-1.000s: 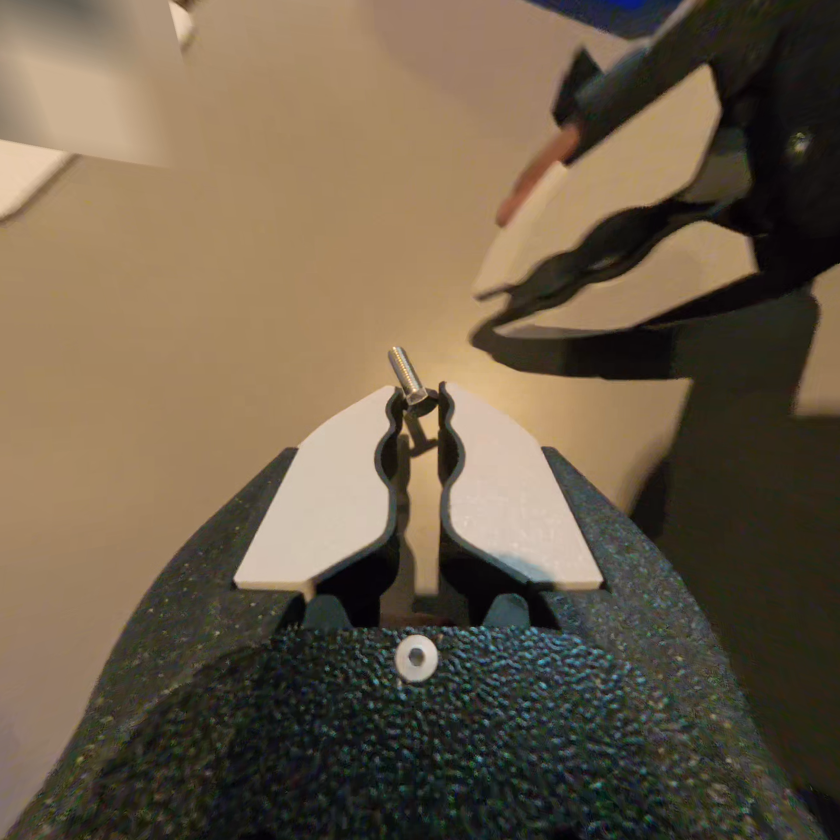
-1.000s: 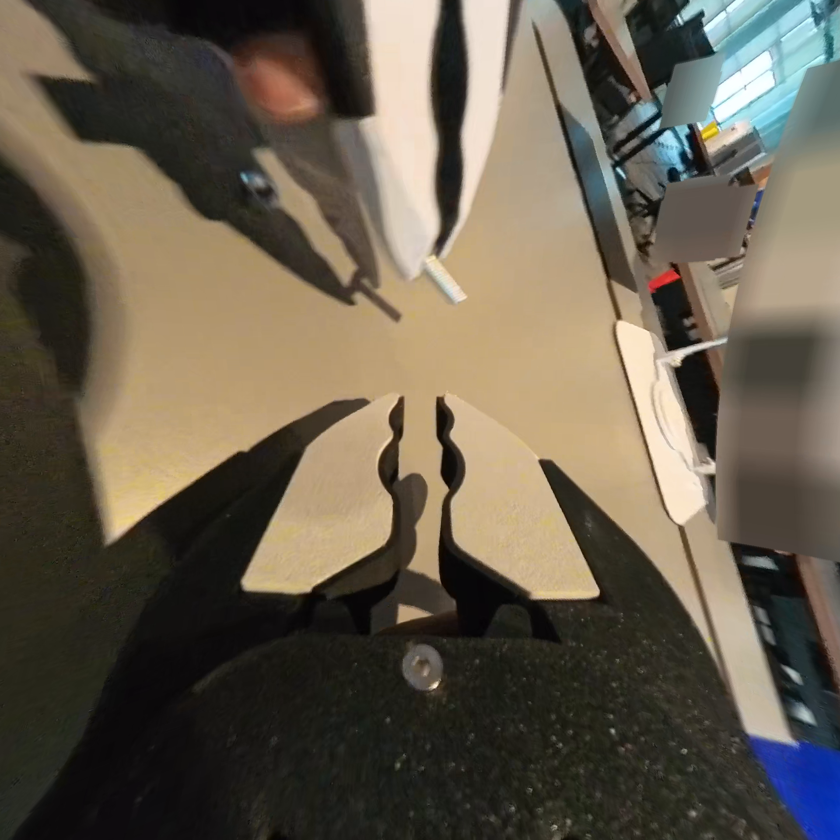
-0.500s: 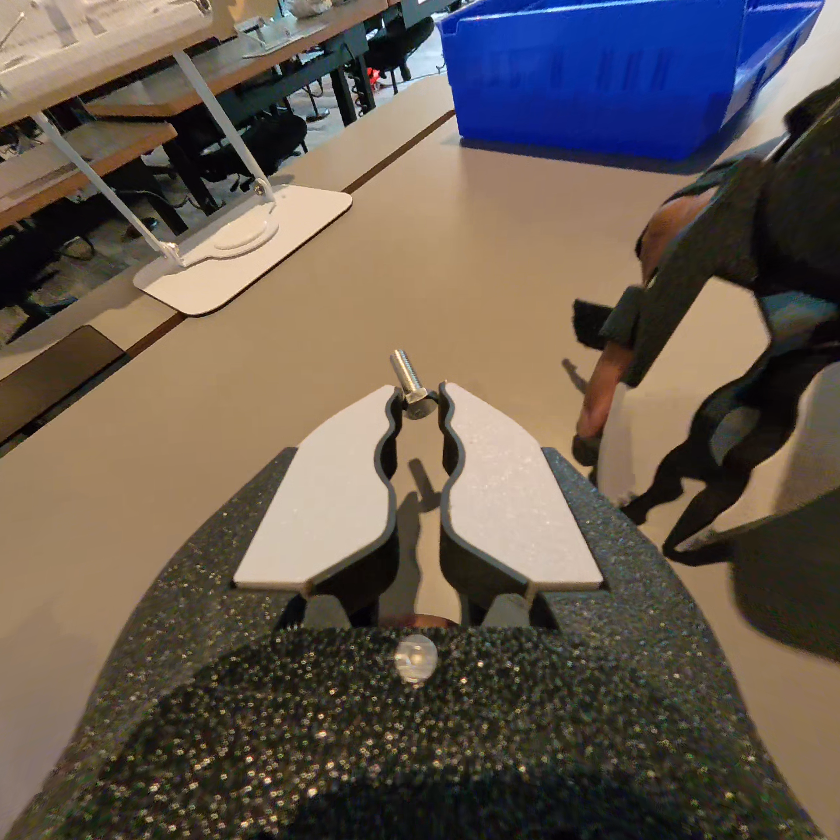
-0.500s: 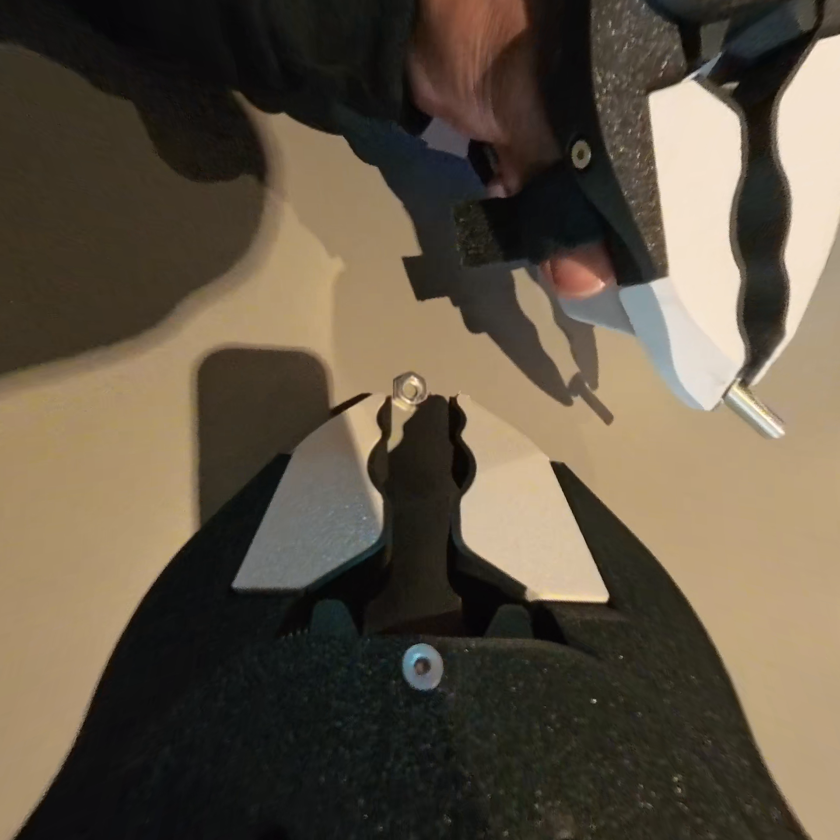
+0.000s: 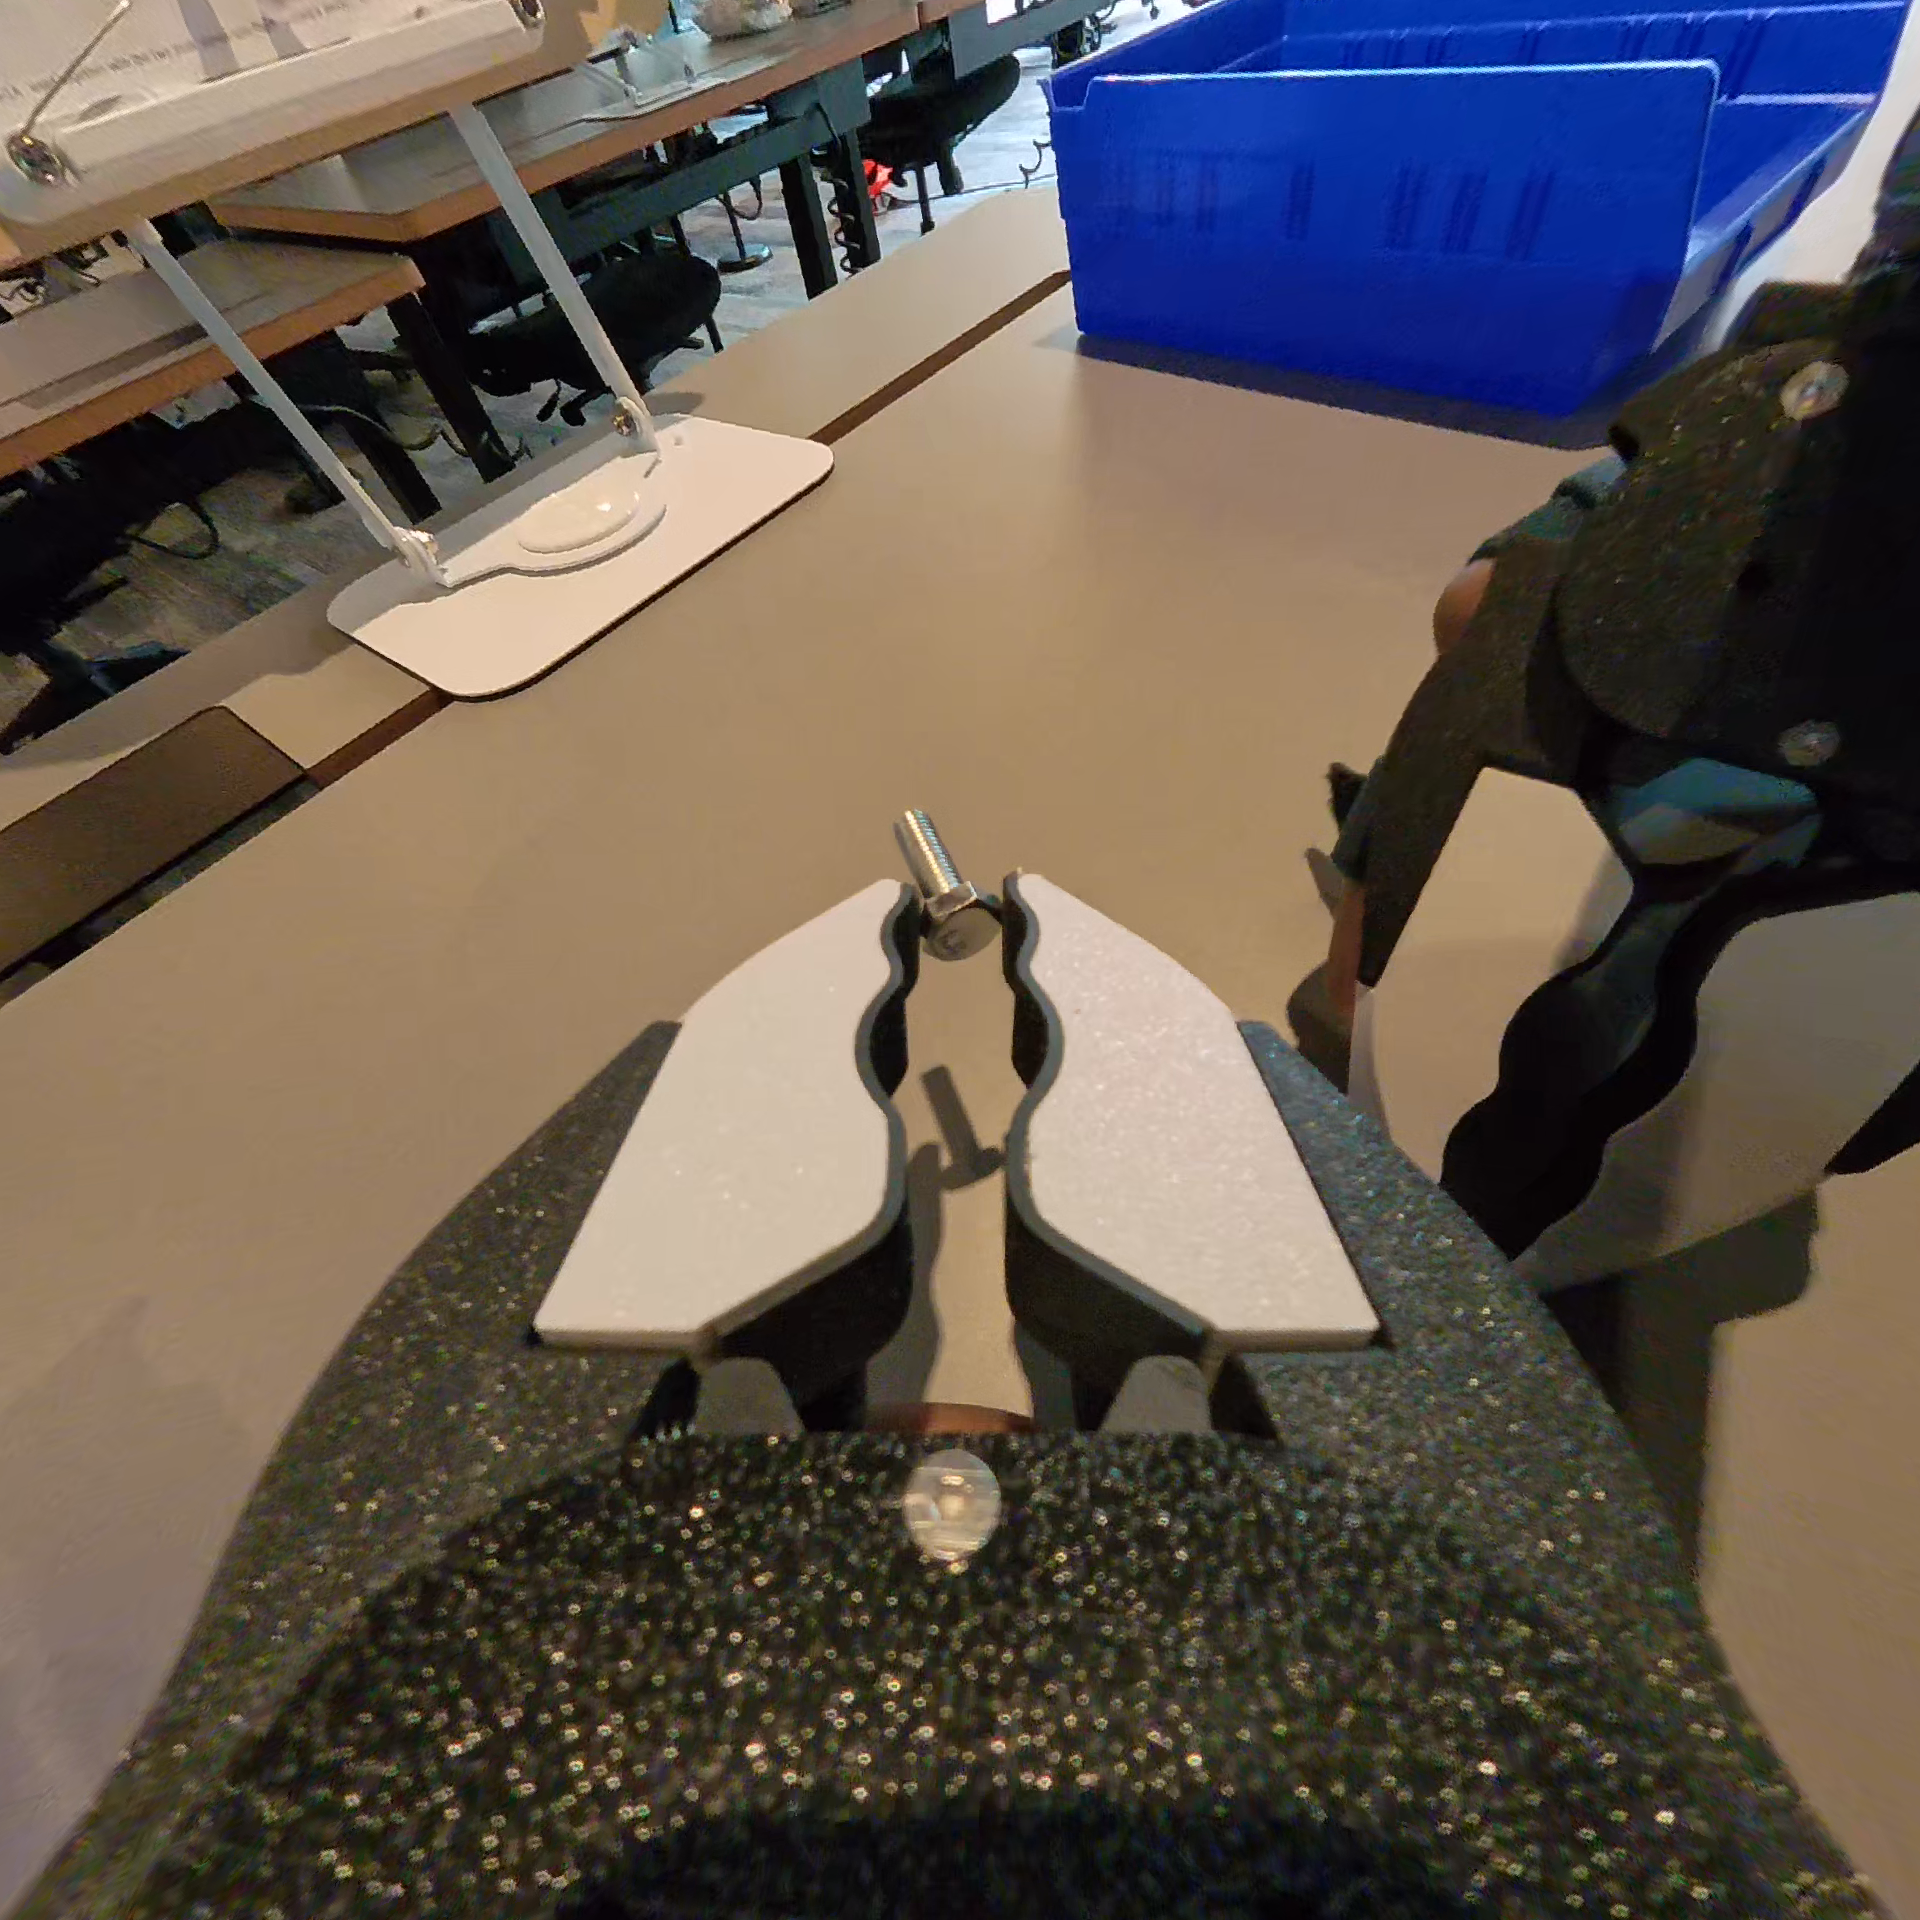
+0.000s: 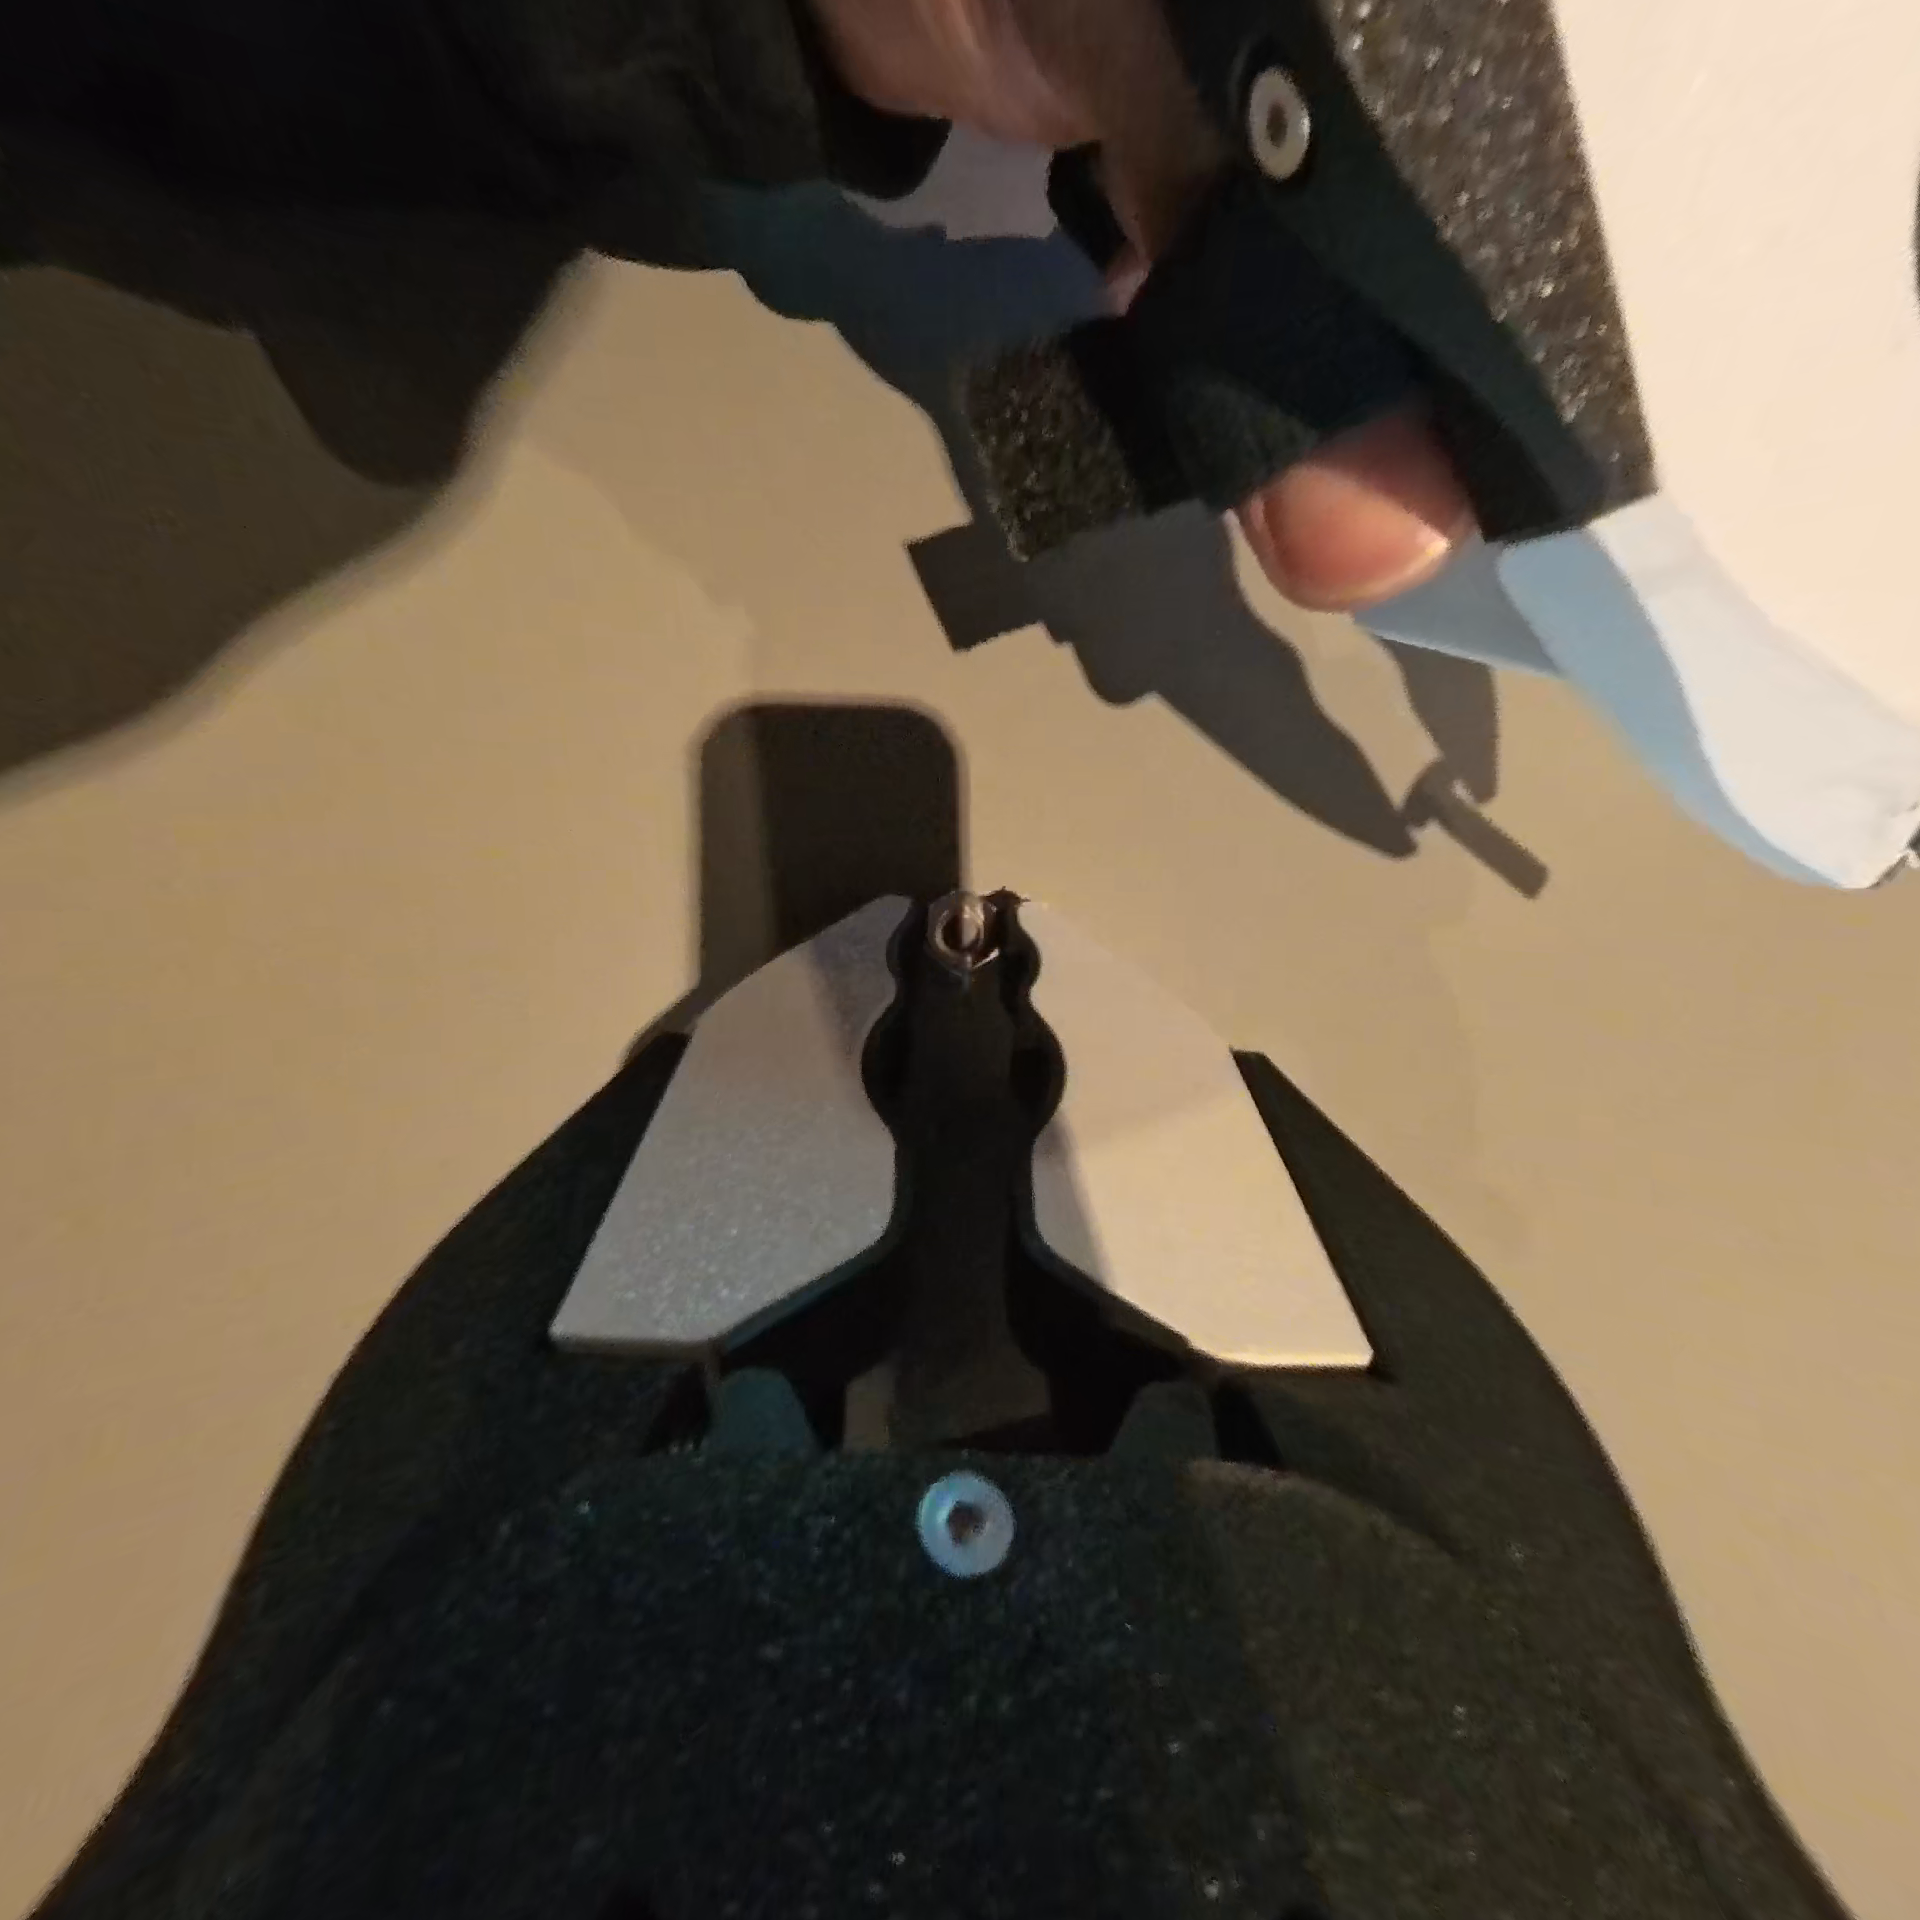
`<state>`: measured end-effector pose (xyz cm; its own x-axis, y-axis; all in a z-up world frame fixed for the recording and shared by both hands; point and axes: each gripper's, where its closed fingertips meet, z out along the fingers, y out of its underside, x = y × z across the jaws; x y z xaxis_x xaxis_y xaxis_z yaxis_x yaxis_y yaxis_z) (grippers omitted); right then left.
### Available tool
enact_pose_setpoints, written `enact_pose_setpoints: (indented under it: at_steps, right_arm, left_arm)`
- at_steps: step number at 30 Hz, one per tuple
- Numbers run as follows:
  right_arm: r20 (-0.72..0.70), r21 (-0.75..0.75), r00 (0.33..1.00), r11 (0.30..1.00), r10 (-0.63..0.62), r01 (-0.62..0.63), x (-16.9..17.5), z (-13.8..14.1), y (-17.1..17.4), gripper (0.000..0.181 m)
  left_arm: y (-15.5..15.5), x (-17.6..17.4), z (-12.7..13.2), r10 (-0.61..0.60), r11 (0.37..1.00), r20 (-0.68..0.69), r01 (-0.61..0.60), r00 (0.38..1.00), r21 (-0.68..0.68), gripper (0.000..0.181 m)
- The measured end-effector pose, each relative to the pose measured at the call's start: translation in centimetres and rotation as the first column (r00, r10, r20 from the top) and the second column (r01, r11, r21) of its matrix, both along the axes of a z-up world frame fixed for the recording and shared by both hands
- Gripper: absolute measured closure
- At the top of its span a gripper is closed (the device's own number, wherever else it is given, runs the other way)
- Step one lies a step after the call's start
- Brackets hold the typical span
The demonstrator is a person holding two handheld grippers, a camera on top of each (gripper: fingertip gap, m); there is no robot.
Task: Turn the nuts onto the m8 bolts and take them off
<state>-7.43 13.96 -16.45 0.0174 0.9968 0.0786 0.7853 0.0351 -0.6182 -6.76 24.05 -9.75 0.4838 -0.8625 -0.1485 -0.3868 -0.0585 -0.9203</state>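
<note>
My left gripper [image 5: 958,902] is shut on the hex head of a silver M8 bolt [image 5: 940,883], whose threaded shaft points forward and up above the tan table [image 5: 520,987]. My right gripper [image 6: 966,928] points down at the table, its tips closed on a small hex nut [image 6: 958,932] that is in shadow and blurred. The right gripper's white finger [image 5: 1787,1039] shows to the right of the bolt in the left wrist view. The left gripper's white finger [image 6: 1662,675] is at the upper right of the right wrist view, and the bolt's shadow [image 6: 1475,831] falls on the table.
A blue bin [image 5: 1403,208] stands at the back right of the table. A white stand base [image 5: 623,551] with thin arms sits at the left near the table edge. Desks and chairs lie beyond. A person's thumb [image 6: 1351,540] grips the left tool.
The left gripper tilted up from facing the table to looking across the room, still holding the bolt. The right gripper swung down over the nut and closed its tips around it.
</note>
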Motion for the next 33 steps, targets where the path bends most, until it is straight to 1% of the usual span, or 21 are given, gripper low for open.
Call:
enact_pose_setpoints:
  at_steps: [3, 5, 6, 8, 10, 13, 14, 15, 17, 18, 20, 22, 26, 30, 33]
  right_arm:
    - [0.005, -0.011, 1.0, 1.0, -0.001, 0.001, 0.3, 0.0, 0.0, 0.167]
    - [-0.017, -0.006, 0.999, 0.999, -0.038, 0.037, 1.0, 0.1, 0.5, 0.167]
    - [-0.048, -0.011, 0.997, 0.998, -0.063, 0.062, 1.4, 0.4, 0.8, 0.168]
    - [-0.154, -0.047, 0.982, 0.994, -0.109, 0.103, 2.3, 1.6, 1.3, 0.167]
    - [-0.271, -0.09, 0.943, 0.981, -0.191, 0.173, 3.8, 3.4, 2.5, 0.167]
    - [-0.451, -0.167, 0.845, 0.957, -0.288, 0.237, 6.6, 6.5, 4.4, 0.168]
    - [-0.481, -0.201, 0.816, 0.946, -0.321, 0.254, 7.6, 7.1, 4.9, 0.168]
    - [-0.494, -0.225, 0.796, 0.936, -0.35, 0.272, 8.7, 7.4, 5.3, 0.168]
    - [-0.497, -0.251, 0.775, 0.919, -0.391, 0.303, 10.6, 7.2, 5.7, 0.168]
    - [-0.496, -0.27, 0.767, 0.911, -0.408, 0.31, 11.2, 7.0, 5.7, 0.168]
    - [-0.516, -0.346, 0.736, 0.893, -0.438, 0.289, 11.9, 6.9, 5.3, 0.168]
    - [-0.559, -0.429, 0.687, 0.871, -0.464, 0.239, 12.3, 7.7, 4.9, 0.168]
    - [-0.666, -0.543, 0.553, 0.834, -0.501, 0.102, 13.5, 10.2, 4.6, 0.168]
    - [-0.744, -0.576, 0.434, 0.817, -0.507, -0.034, 14.0, 12.4, 4.1, 0.168]
    - [-0.774, -0.579, 0.38, 0.809, -0.507, -0.101, 13.9, 13.5, 3.6, 0.168]
  left_arm:
    - [0.0, 0.1, -0.1, -0.004, 1.0, 0.004, 0.004, 1.0, 0.006, 0.167]
    - [-0.2, 0.3, -0.1, -0.018, 1.0, 0.008, 0.018, 1.0, 0.018, 0.167]
    - [-0.3, 0.4, -0.1, -0.028, 0.999, 0.011, 0.027, 1.0, 0.028, 0.167]
    - [-0.5, 0.8, -0.1, -0.053, 0.998, 0.025, 0.052, 0.998, 0.042, 0.167]
    - [-0.9, 1.4, -0.1, -0.09, 0.995, 0.037, 0.087, 0.995, 0.057, 0.167]
    - [-1.8, 2.7, 0.8, -0.142, 0.981, 0.065, 0.131, 0.988, 0.143, 0.167]
    - [-2.3, 3.3, 0.7, -0.167, 0.975, 0.046, 0.158, 0.985, 0.156, 0.167]
    - [-2.7, 3.9, 0.2, -0.182, 0.969, 0.0, 0.18, 0.983, 0.17, 0.167]
    - [-3.2, 5.2, -1.1, -0.196, 0.961, -0.103, 0.212, 0.975, 0.176, 0.167]
    - [-3.7, 6.1, -1.2, -0.216, 0.955, -0.115, 0.234, 0.97, 0.182, 0.167]
    - [-4.8, 7.9, -0.6, -0.275, 0.941, -0.067, 0.283, 0.959, 0.185, 0.167]
    - [-5.7, 9.3, 0.4, -0.329, 0.929, 0.007, 0.322, 0.944, 0.185, 0.167]
    - [-6.7, 10.4, 2.6, -0.392, 0.914, 0.181, 0.36, 0.902, 0.187, 0.167]
    - [-7.6, 10.5, 4.8, -0.431, 0.902, 0.366, 0.392, 0.825, 0.18, 0.167]
    - [-8.1, 10.5, 5.5, -0.45, 0.892, 0.425, 0.41, 0.785, 0.188, 0.167]
